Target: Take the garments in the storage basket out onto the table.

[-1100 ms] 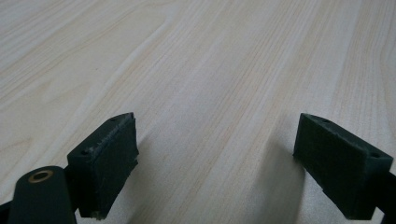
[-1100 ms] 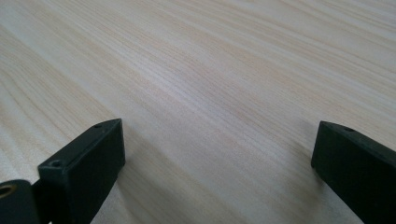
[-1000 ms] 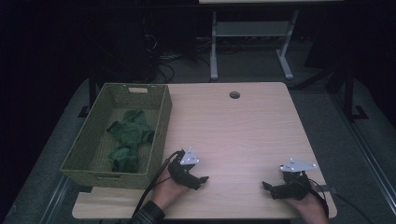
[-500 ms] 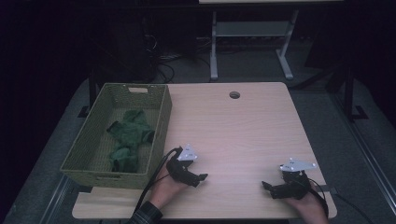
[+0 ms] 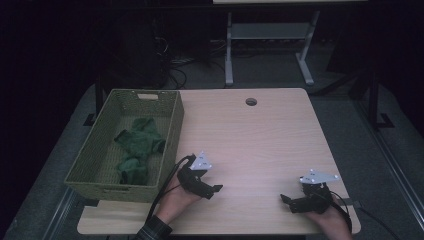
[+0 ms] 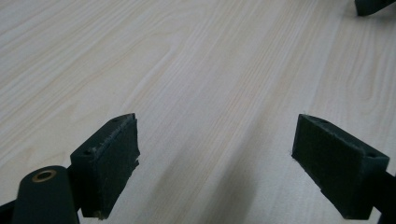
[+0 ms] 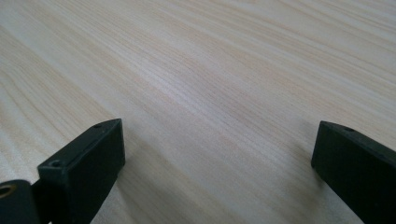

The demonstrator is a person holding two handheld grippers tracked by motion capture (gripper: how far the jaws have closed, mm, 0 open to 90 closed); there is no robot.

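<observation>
A woven green basket point(image 5: 173, 131) stands at the table's left side, with crumpled green cloth point(image 5: 139, 145) lying inside it. My left gripper point(image 5: 216, 190) rests low on the wooden table point(image 5: 250, 140) just right of the basket's near corner, held by a hand. Its jaws stand wide apart over bare wood, the left gripper point(image 6: 215, 140) open and holding nothing. My right gripper point(image 5: 285, 199) sits near the front right of the table, pointing left. The right gripper point(image 7: 217, 149) is open too, with only wood grain between its jaws.
A round cable hole point(image 5: 251, 102) sits near the table's far edge. Beyond the table stand a white desk frame point(image 5: 267, 35) and cables on a dark floor. The tip of the other gripper point(image 6: 373, 5) shows at the top right of the left gripper view.
The left gripper has shifted slightly toward the front of the table and away from the basket. The right gripper has stayed where it was.
</observation>
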